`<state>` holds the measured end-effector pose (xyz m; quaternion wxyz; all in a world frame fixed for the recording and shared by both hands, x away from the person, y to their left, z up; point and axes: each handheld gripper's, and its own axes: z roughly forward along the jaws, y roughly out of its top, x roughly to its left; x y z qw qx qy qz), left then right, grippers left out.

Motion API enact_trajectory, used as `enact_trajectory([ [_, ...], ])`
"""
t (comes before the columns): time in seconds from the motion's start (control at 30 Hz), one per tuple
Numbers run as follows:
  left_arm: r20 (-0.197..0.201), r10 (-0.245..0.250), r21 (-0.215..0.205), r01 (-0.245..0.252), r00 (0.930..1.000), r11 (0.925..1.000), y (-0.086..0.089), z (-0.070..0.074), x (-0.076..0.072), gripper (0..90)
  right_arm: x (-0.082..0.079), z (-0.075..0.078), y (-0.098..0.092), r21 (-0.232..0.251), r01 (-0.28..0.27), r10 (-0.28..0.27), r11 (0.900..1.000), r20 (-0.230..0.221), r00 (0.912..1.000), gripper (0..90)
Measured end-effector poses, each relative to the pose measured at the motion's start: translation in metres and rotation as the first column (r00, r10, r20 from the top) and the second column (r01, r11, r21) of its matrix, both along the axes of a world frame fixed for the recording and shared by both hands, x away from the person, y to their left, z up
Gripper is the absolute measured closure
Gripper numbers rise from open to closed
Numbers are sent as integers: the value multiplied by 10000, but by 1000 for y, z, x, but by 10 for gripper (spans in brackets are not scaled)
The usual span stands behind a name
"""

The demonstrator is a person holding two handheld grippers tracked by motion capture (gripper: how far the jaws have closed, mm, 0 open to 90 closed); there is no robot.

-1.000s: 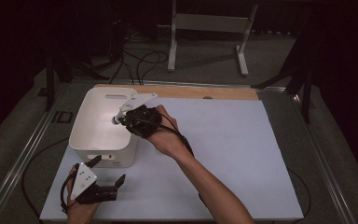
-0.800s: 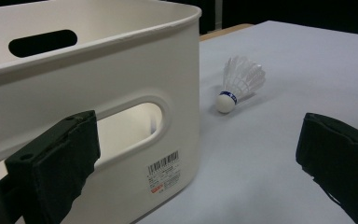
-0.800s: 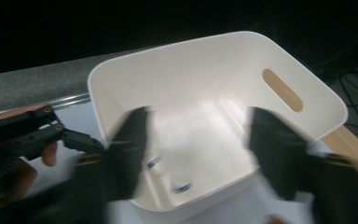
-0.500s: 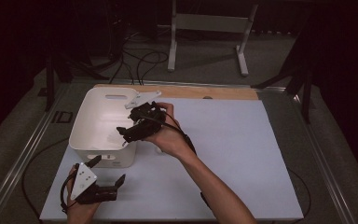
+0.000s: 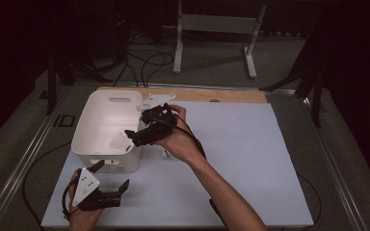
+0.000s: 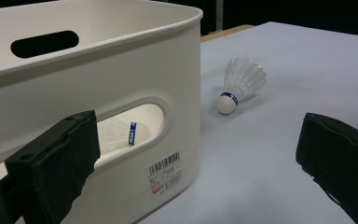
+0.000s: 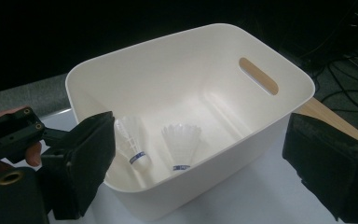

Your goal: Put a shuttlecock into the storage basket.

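Right tool (image 5: 136, 137) hangs over the near right corner of the bin (image 5: 84, 122), jaws spread wide with nothing between them. A second ago those jaws were pinched almost shut deeper over the bin; they have just been opening, and my hand has drawn back a little toward the bin's right wall. In the right gripper view two shuttlecocks lie on the bin floor: one (image 7: 181, 144) near the middle and another (image 7: 131, 145) beside it, close to the near wall, both with their corks toward me. In the high view a pale shape (image 5: 119, 142) shows on the bin floor, though I cannot tell there how many it is.

My right hand (image 5: 176, 139) grips its tool from the side, wrist bent, forearm running in from the lower right across the table (image 5: 250, 159), the tool pointing left and down into the bin.

Left tool (image 5: 111, 180) sits low on the table just in front of the bin, unmoved since the earlier frames, jaws wide and empty. My left hand (image 5: 79, 211) holds it level, aimed along the bin's front wall. Its view shows a third shuttlecock (image 6: 240, 84) lying on the table just right of the bin, cork toward the tool, apart from both jaws.
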<state>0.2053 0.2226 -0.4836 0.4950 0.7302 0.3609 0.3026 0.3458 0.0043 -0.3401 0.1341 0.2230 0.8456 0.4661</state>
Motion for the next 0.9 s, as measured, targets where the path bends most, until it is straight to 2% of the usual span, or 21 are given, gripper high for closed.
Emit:
enact_trajectory([
  [0.43,-1,-9,-15,9,10000,10000,-1,0,1,3,1,2,-16,402,272,-282,9988,255,9993,94],
  [0.83,-33,-43,-44,43,10000,10000,-2,-1,1,3,3,-3,-33,444,573,-587,9974,329,9977,94],
  [0.9,-50,-47,-10,47,10000,10000,-1,-1,2,3,4,-5,-38,314,621,-633,9976,372,9973,94],
])
